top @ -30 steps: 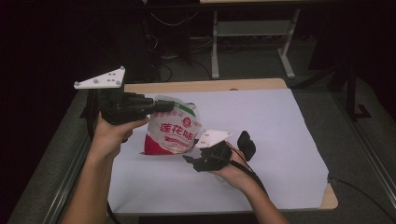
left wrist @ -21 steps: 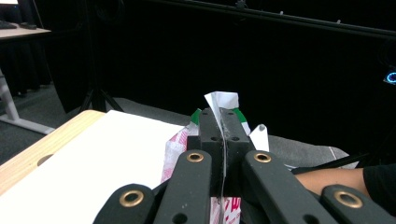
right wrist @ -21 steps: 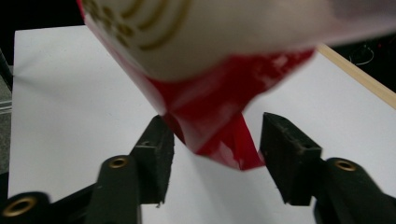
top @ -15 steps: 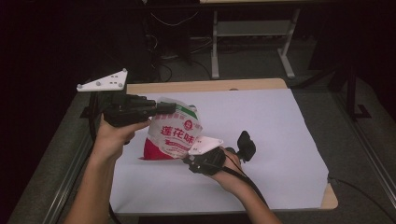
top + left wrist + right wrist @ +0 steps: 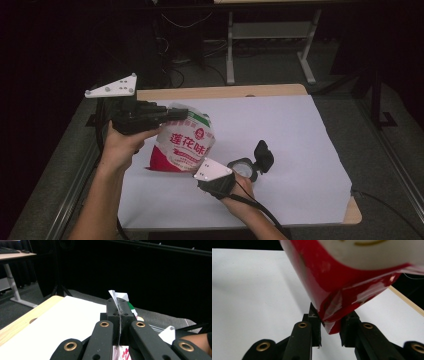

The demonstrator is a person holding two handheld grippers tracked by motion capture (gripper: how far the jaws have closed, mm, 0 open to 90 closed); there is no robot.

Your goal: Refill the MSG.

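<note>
The bag (image 5: pixel 184 145) is held up above the white sheet (image 5: pixel 300 150) near the table's left side, its top edge clamped flat between the closed jaws of the left gripper (image 5: pixel 175 114); in the left gripper view the crumpled white-and-green top (image 5: pixel 119 297) is seen pinched tight there. The right gripper (image 5: pixel 330 327) has been brought under the bag's lower corner, and its jaws have just been closing, with the red bottom seam (image 5: pixel 332 322) lying between them. Whether the pads already bite cannot be told (a sliver of gap seems to remain on one side).

To do this step well, the corner should be taken squarely across the seam, not at its very tip, and the top grip kept steady so the bag is not twisted.

The bag is noted as a glossy pouch, white in the middle with red characters and a round emblem, red at the base. A small round container with a black flip lid (image 5: pixel 250 162) lies just beside the right hand (image 5: pixel 235 192).
</note>
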